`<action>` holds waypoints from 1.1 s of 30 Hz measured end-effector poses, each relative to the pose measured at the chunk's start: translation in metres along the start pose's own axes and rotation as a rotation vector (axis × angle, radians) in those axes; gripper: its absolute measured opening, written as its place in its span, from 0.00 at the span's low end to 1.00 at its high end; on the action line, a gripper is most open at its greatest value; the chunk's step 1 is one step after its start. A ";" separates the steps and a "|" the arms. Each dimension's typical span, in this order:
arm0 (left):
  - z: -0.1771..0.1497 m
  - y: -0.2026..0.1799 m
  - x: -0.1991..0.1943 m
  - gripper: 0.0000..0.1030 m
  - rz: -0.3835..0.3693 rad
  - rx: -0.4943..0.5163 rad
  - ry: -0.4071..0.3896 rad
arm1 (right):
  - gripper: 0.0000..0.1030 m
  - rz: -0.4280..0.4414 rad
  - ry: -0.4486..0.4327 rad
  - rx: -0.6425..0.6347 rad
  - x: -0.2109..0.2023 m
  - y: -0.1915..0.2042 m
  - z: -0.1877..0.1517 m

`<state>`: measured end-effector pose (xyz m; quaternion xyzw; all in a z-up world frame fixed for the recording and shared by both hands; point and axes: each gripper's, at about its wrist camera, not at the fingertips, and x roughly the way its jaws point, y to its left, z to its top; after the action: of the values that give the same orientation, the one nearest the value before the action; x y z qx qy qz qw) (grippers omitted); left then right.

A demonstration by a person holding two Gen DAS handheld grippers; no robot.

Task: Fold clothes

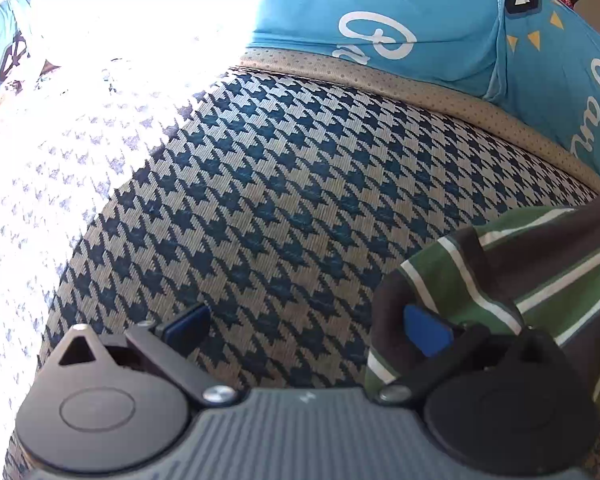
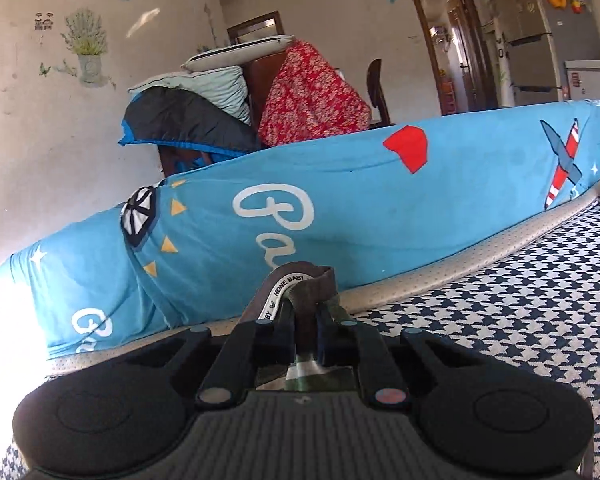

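A green, brown and white striped garment lies bunched at the right of the left wrist view, on the houndstooth mat. My left gripper is open; its right blue pad touches the garment's edge, and its left pad is over bare mat. My right gripper is shut on the garment's brown collar, which bears a white "HONE BABY" label and sticks up between the fingers. A strip of striped cloth shows below the fingers.
A blue printed bolster or sheet runs along the mat's far edge, with a beige dotted border. Behind it are piled bedding and a red floral cloth over a chair, a doorway and a fridge. Strong sunlight washes out the mat's left side.
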<state>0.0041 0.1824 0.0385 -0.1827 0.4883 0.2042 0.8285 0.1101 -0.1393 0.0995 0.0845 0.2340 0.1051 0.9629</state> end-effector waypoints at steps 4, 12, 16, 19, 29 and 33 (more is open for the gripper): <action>0.003 0.008 -0.001 1.00 -0.008 -0.019 0.006 | 0.40 -0.111 0.018 -0.025 0.004 0.005 -0.001; 0.000 0.004 -0.007 1.00 -0.008 -0.039 0.002 | 0.47 0.138 -0.018 -0.182 -0.018 0.048 0.002; 0.000 0.007 -0.013 1.00 0.017 -0.042 -0.018 | 0.47 0.330 0.068 -0.315 -0.018 0.078 -0.013; 0.000 0.009 -0.018 1.00 0.036 -0.044 -0.034 | 0.48 0.418 0.153 -0.418 -0.013 0.097 -0.033; 0.000 0.014 -0.023 1.00 0.064 -0.067 -0.055 | 0.64 0.469 0.309 -0.630 0.009 0.128 -0.093; 0.006 0.017 -0.016 1.00 0.068 -0.074 -0.058 | 0.64 0.458 0.338 -0.668 0.016 0.131 -0.108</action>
<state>-0.0075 0.1970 0.0535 -0.1905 0.4621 0.2554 0.8276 0.0520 0.0033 0.0253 -0.2005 0.3166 0.3981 0.8373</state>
